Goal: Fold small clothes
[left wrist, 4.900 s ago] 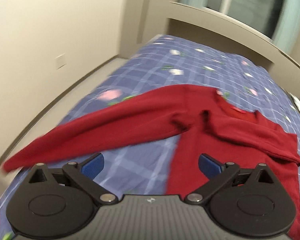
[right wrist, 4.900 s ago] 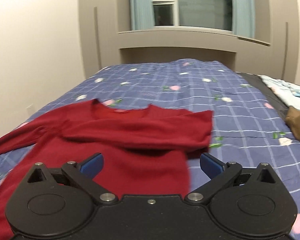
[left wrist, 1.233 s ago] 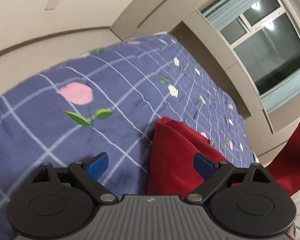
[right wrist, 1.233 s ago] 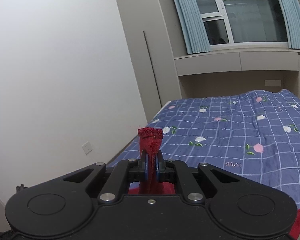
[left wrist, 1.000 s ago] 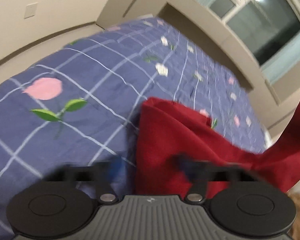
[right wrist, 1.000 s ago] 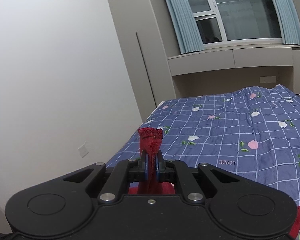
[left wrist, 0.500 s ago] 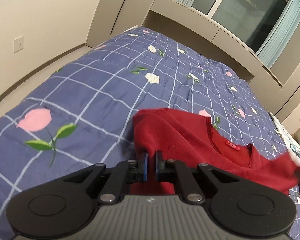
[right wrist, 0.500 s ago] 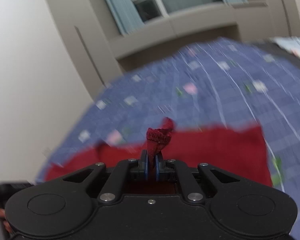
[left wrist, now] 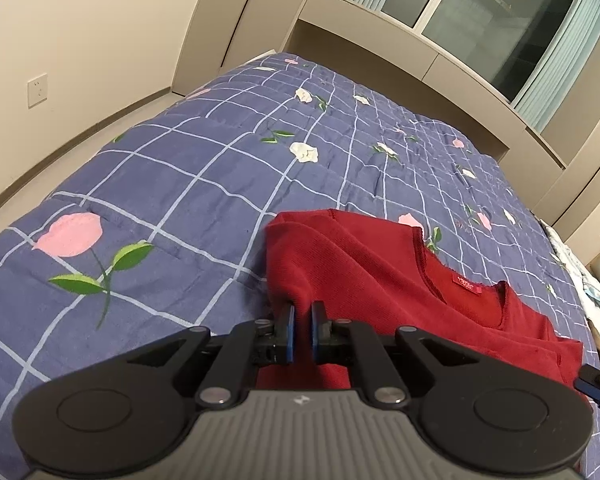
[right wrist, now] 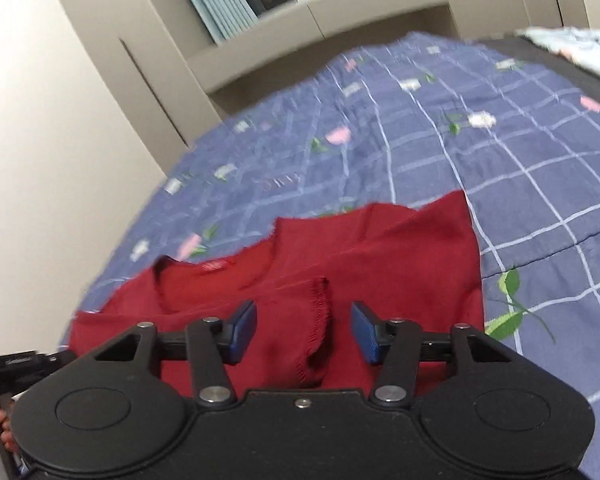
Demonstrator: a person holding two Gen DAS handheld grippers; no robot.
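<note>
A red sweater (left wrist: 380, 272) lies on the blue checked bedspread (left wrist: 180, 184) with its neck label facing up. My left gripper (left wrist: 303, 330) is shut on the sweater's folded left edge, low on the bed. In the right wrist view the sweater (right wrist: 400, 256) lies flat with a sleeve folded across its chest. The sleeve's cuff (right wrist: 320, 320) rests loose between the jaws of my right gripper (right wrist: 303, 332), which are opening, and the blue pads do not touch it. The left gripper's body (right wrist: 20, 364) shows at the lower left there.
The bedspread (right wrist: 500, 168) stretches far and right of the sweater. Light clothes (right wrist: 580, 44) lie at the bed's far right edge. A wall with a socket (left wrist: 37, 89) and a strip of floor (left wrist: 60, 140) run along the bed's left side. Cabinets and a window stand behind.
The right gripper came down from up high with the sleeve, laid it across the sweater and opened off the cuff. The left gripper closed on the sweater's left edge.
</note>
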